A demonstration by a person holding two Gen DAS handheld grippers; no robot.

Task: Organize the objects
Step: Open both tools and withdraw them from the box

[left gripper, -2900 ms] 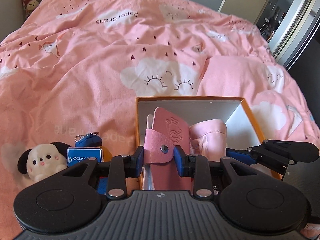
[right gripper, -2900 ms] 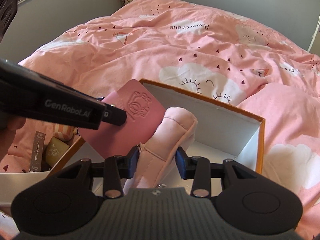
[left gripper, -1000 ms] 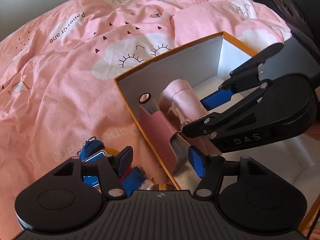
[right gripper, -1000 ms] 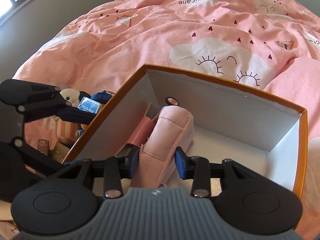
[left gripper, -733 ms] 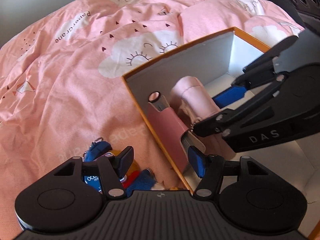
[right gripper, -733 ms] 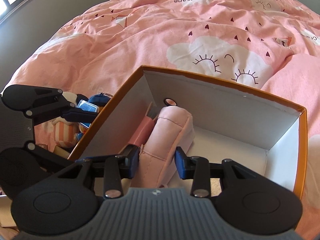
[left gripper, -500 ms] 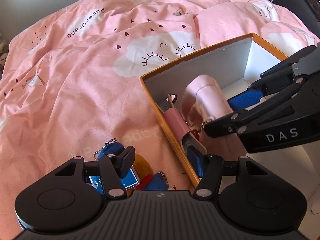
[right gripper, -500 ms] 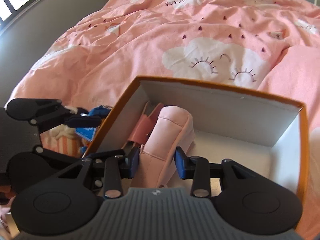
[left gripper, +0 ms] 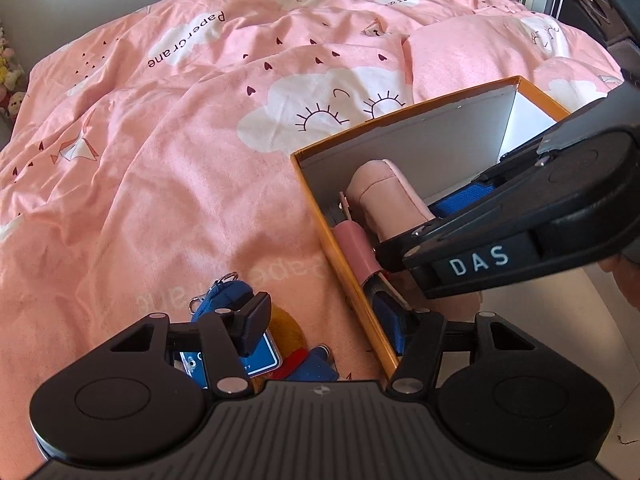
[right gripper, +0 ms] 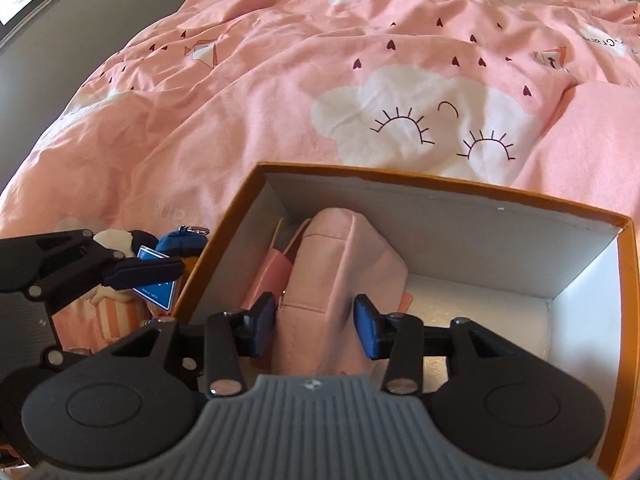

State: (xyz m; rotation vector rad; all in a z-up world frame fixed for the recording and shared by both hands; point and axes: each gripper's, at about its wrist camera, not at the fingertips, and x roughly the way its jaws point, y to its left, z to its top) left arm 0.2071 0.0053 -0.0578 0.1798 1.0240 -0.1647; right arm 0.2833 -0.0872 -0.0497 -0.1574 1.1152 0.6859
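Inside the orange box (right gripper: pixel 440 184) on the bed (left gripper: pixel 160 160), the pink pouch (right gripper: pixel 332 264) stands between the right gripper (right gripper: pixel 316 326) jaws, now opening and clear of it; unsupported, it may topple. The left gripper (left gripper: pixel 324 330) jaws are open, straddling the box wall.

The left gripper (left gripper: pixel 324 324) stands with jaws wide, straddling the orange-rimmed box (left gripper: pixel 340 240) wall with nothing gripped. Inside the box, a pink wallet (left gripper: pixel 356 248) leans along the near wall beside a pale pink pouch (left gripper: pixel 384 196). The right gripper (left gripper: pixel 440 224) reaches into the box at the pouch. Blue keychain items (left gripper: pixel 224 300) lie on the pink duvet (left gripper: pixel 160 160).
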